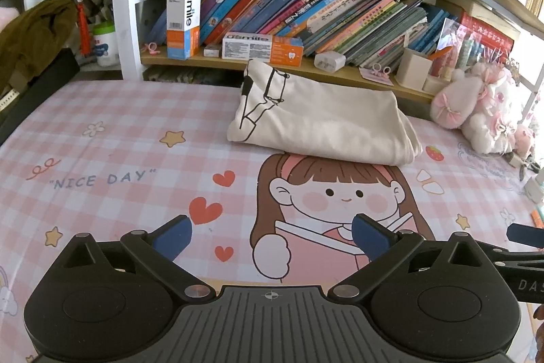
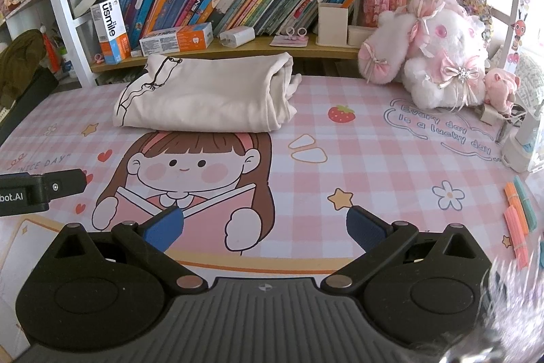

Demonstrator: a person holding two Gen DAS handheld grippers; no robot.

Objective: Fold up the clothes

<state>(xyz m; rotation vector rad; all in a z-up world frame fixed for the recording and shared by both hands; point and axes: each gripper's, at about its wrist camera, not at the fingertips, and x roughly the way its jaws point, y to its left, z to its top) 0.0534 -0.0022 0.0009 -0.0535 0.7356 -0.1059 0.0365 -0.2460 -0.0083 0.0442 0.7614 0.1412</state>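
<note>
A folded cream garment [image 1: 323, 121] with a black line drawing is seen lying at the far edge of the pink checked desk mat [image 1: 119, 159], just in front of the bookshelf [image 1: 217, 62], touching the top of the printed cartoon girl [image 1: 340, 193]. "NICE DAY" [image 1: 102, 180] is printed toward the mat's left edge, and "Every day is a lucky day" [image 2: 445, 131] toward its right edge. Two boxes marked "usmile" are kept on the shelf, one upright [image 1: 183, 19], one lying flat [image 1: 261, 48]. The left gripper [image 1: 272, 238] is held wide open over the mat's near edge, nothing grasped. The right gripper [image 2: 265, 227] is likewise spread wide and empty. "bot.AI" [image 2: 12, 196] is read on the left gripper's body in the right wrist view. A pink and white plush toy [image 2: 438, 56] is set at the far right corner.
</note>
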